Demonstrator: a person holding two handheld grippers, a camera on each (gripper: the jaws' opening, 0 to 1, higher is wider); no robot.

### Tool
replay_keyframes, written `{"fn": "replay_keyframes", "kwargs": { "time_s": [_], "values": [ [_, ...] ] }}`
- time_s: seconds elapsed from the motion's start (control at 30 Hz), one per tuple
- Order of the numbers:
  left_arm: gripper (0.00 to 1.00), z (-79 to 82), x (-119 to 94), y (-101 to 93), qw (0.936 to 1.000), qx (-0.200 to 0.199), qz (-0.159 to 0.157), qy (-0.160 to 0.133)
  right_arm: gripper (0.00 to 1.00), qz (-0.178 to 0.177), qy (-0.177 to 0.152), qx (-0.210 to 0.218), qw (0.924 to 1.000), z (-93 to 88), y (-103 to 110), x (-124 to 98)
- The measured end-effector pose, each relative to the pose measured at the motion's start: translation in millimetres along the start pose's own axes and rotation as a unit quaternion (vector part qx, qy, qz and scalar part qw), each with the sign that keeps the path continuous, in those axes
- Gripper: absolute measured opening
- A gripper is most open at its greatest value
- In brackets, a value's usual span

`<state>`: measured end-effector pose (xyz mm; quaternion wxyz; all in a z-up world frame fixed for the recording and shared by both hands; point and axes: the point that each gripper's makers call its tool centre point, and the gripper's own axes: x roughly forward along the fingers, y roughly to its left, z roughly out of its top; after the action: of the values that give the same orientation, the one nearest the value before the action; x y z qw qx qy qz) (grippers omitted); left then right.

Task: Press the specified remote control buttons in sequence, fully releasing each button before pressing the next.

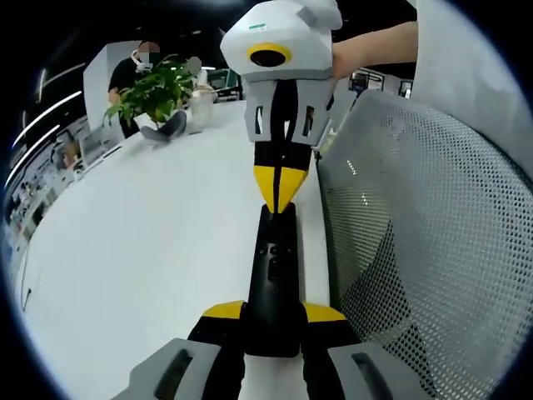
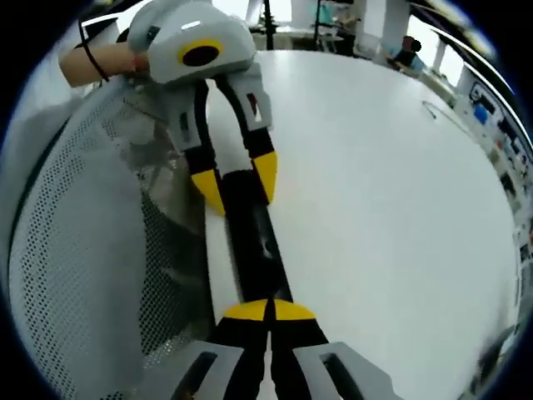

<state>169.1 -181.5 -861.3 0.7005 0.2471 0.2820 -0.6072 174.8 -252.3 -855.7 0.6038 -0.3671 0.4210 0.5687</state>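
My left gripper (image 1: 273,321) sits at the bottom centre of the left gripper view, its yellow-tipped fingers clenched on the near end of the black remote (image 1: 274,275). The remote runs up the middle of that frame, lying along the edge of the white desk (image 1: 150,242), with a grey mesh chair back (image 1: 425,242) filling the right side. At the far end, my right gripper (image 1: 281,190) comes down from the upper centre, fingers pinched together into one yellow point that rests on the top end of the remote.

In the right gripper view the same thing shows from the other end: my closed right fingers (image 2: 250,312) at the bottom centre meet the remote (image 2: 254,237), which stretches up the frame to where the left gripper (image 2: 237,187) straddles it, one finger on each side. The chair back (image 2: 83,250) takes the left of this frame and the desk (image 2: 383,217) the right.

I judge this to be a press in hand: left steadies, right pushes a button near the remote's far end, though I cannot tell which button, nor whether it is fully down. Next I should lift the right tip clear until the button springs free, then move along the remote to the next one while the left hold stays firm.

A potted plant (image 1: 154,92) stands in the upper left of the left gripper view.
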Motion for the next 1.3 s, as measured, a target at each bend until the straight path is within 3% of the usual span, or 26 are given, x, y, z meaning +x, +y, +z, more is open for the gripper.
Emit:
{"fn": "replay_keyframes", "kwargs": {
  "time_s": [0.17,0.37,0.6,0.8,0.9,0.93,0.97,1.2,1.3],
  "values": [
    [0.24,0.3,0.6,0.1,1.0,-0.003,0.003,0.007,0.0,-0.007,0.008,-0.016,0.9998,-0.4,0.7,0.7],
    [0.24,0.6,1.4,-0.6,0.9998,0.001,0.008,0.018,0.0,-0.035,0.015,-0.084,0.9957,-0.8,2.9,0.8],
    [0.24,1.5,2.0,-1.6,0.9994,0.01,0.014,0.03,0.0,-0.053,0.01,-0.064,0.9965,-1.3,3.6,0.9],
    [0.24,0.5,1.5,-0.9,0.9994,0.006,0.016,0.031,0.0,-0.094,0.002,-0.067,0.9933,-1.4,1.5,0.5],
    [0.24,-0.4,1.1,0.1,0.9996,-0.004,0.013,0.025,0.0,-0.08,-0.023,-0.021,0.9963,0.3,1.4,0.2],
    [0.24,-0.3,1.0,0.0,0.9997,-0.005,0.012,0.022,0.0,-0.062,-0.042,0.032,0.9967,0.6,0.5,-0.6],
    [0.24,0.1,1.2,-0.3,0.9997,-0.005,0.011,0.022,0.0,-0.045,-0.048,0.048,0.9967,0.4,0.3,-2.2],
    [0.24,0.4,1.9,-0.9,0.9997,-0.01,0.009,0.019,0.0,-0.022,-0.043,0.005,0.9988,10.0,3.6,2.4],
    [0.24,0.5,1.7,-1.0,0.9997,-0.012,0.008,0.018,0.0,-0.018,-0.025,-0.019,0.9993,9.5,4.4,2.9]
  ]
}}
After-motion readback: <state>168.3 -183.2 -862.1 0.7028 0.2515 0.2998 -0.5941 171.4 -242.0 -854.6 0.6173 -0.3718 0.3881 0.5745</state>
